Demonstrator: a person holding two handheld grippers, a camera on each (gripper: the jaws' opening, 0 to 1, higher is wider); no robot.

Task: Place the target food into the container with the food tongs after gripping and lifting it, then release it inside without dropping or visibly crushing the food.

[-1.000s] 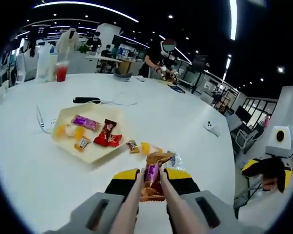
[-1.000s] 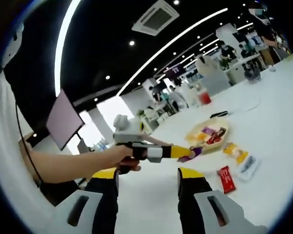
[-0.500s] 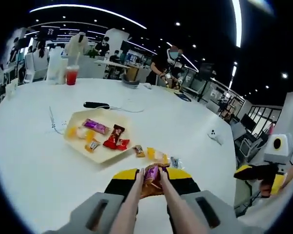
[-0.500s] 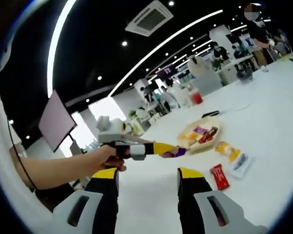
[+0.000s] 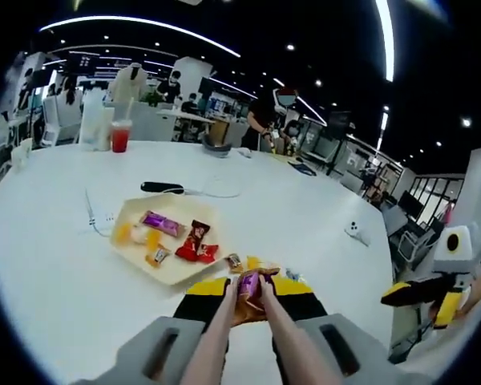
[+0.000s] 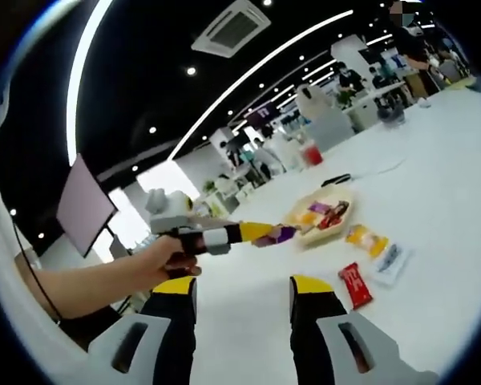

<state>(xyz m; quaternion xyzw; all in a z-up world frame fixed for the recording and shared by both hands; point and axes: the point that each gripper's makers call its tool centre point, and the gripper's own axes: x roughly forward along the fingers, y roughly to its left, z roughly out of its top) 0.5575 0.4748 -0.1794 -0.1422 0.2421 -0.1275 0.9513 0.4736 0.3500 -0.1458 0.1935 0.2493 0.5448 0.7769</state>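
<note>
A pair of pale food tongs [image 5: 216, 333] runs up between the jaws of my left gripper [image 5: 250, 292], which is shut on them. The tong tips pinch a purple wrapped candy [image 5: 248, 284] above the white table, just short of the beige tray [image 5: 170, 269]. The tray holds several wrapped candies. In the right gripper view a hand holds the left gripper [image 6: 260, 233], with the purple candy [image 6: 285, 233] next to the tray [image 6: 330, 226]. My right gripper [image 6: 242, 293] stands open with nothing between its fingers.
Loose candies lie on the table [image 5: 56, 265] by the tray: an orange packet [image 6: 366, 238], a red one [image 6: 353, 282], a clear one [image 6: 390, 258]. A black device with a cable [image 5: 164, 188], a red drink [image 5: 120, 136] and people stand farther back.
The left gripper has risen slightly with the purple candy still pinched in the tongs; both views have shifted with the hands. The right gripper has stayed open.
</note>
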